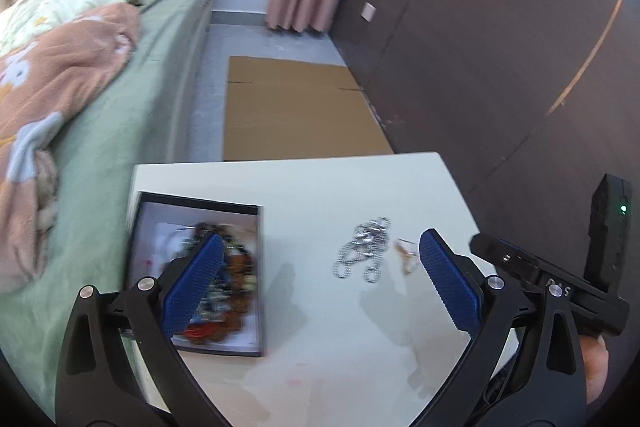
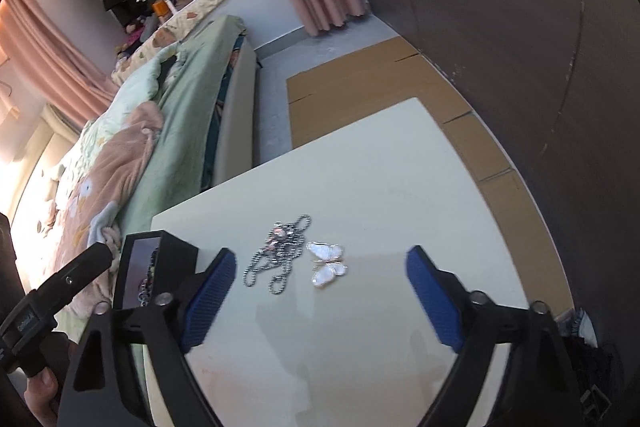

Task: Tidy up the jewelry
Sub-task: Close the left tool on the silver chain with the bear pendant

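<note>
A: Status?
B: Left gripper spread wide, empty. Right gripper same, hovering over table. Chain heaped mid-table, butterfly just right of it, touching or nearly. Box at table's left edge, beads already inside.
A: Next?
B: Probably butterfly, with right. Come straight down, straddle wings, close slowly. Flat piece, likely to slip; avoid snagging chain.
</note>
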The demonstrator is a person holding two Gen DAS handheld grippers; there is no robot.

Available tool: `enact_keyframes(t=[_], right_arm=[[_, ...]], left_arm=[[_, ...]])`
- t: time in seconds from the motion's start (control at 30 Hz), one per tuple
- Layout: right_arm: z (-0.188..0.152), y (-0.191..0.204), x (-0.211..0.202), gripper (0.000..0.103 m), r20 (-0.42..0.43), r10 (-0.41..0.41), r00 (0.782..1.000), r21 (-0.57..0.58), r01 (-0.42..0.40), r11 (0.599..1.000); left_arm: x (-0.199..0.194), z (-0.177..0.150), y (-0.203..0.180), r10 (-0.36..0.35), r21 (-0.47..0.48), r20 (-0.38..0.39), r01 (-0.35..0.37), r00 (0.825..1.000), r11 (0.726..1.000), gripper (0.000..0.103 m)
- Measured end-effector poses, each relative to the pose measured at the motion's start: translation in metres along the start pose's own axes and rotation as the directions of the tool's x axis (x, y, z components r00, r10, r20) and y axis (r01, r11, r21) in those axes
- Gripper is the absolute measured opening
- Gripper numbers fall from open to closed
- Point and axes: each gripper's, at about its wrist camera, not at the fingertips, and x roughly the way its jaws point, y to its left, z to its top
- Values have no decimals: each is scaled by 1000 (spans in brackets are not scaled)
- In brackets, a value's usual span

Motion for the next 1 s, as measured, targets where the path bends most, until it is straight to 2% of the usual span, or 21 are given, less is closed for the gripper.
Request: enact_keyframes(t=[0.03, 0.2, 0.47, 0.67, 0.77, 0.9, 1.0], right_arm=[[1, -5, -1, 79, 0, 8, 1000, 13, -8, 1000], [6, -31, 3, 70, -16, -1, 1000, 80, 2, 997], [12, -53, 8, 69, -29, 0, 1000, 134, 4, 991], [16, -57, 10, 67, -30, -17, 999, 137, 21, 990], [17, -58, 9, 67, -25, -30, 999, 134, 33, 990], [17, -64, 10, 67, -27, -44, 999, 152, 48, 987], [16, -65, 10, 67, -25, -48, 999, 161, 51, 986]], left_arm=[[5, 1, -8, 2, 22, -14, -1, 1000, 1000, 97], [30, 6, -27, -4, 70, -88, 10, 996, 997, 82], [79, 11, -41, -9, 90, -200, 27, 980, 996, 65], [113, -2, -47, -24, 120, -254, 57, 967, 991, 64], [122, -4, -47, -13, 125, -259, 47, 966, 991, 64], [129, -10, -48, 2, 139, -267, 36, 964, 990, 58], [132, -13, -54, 21, 175, -245, 23, 969, 984, 57]])
